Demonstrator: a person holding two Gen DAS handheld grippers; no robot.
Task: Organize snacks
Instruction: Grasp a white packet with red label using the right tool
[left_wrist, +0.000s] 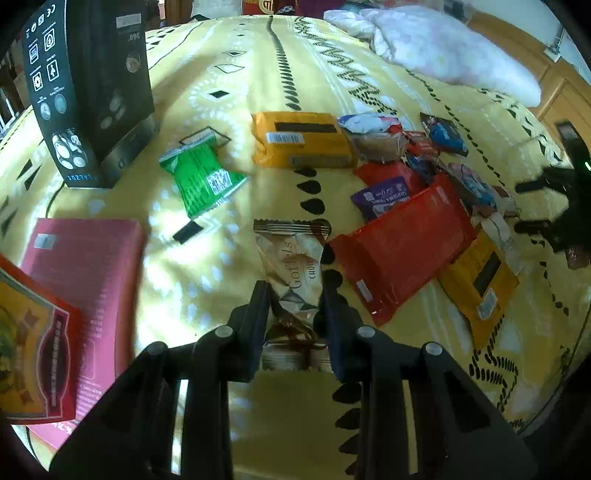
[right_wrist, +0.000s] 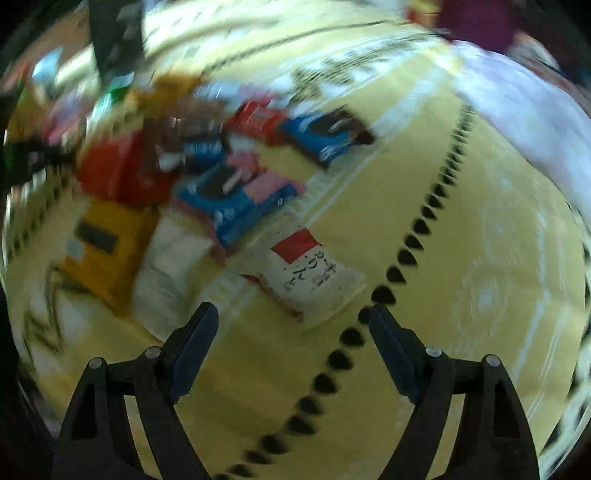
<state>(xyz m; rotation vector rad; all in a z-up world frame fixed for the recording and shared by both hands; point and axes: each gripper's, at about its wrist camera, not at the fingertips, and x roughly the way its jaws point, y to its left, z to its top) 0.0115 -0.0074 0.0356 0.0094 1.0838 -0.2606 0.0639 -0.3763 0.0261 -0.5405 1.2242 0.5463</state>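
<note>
In the left wrist view my left gripper (left_wrist: 295, 291) is shut on a gold and cream snack packet (left_wrist: 291, 254), pinching its lower half against the yellow patterned bedspread (left_wrist: 207, 280). To its right lies a heap of snacks: a large red pack (left_wrist: 399, 254), a purple packet (left_wrist: 384, 195) and a yellow pack (left_wrist: 480, 284). My right gripper (right_wrist: 291, 310) hangs open over the bedspread with nothing between its fingers. A white packet with a red patch (right_wrist: 314, 280) lies just ahead of it. Blue cookie packs (right_wrist: 221, 199) sit beyond it; the view is blurred.
A green packet (left_wrist: 201, 177) and another yellow pack (left_wrist: 303, 140) lie further back. A tall black box (left_wrist: 88, 88) stands at the back left. A pink box (left_wrist: 85, 280) with a red-and-gold box on it is at the left. A white blanket (left_wrist: 443, 48) lies at the back right.
</note>
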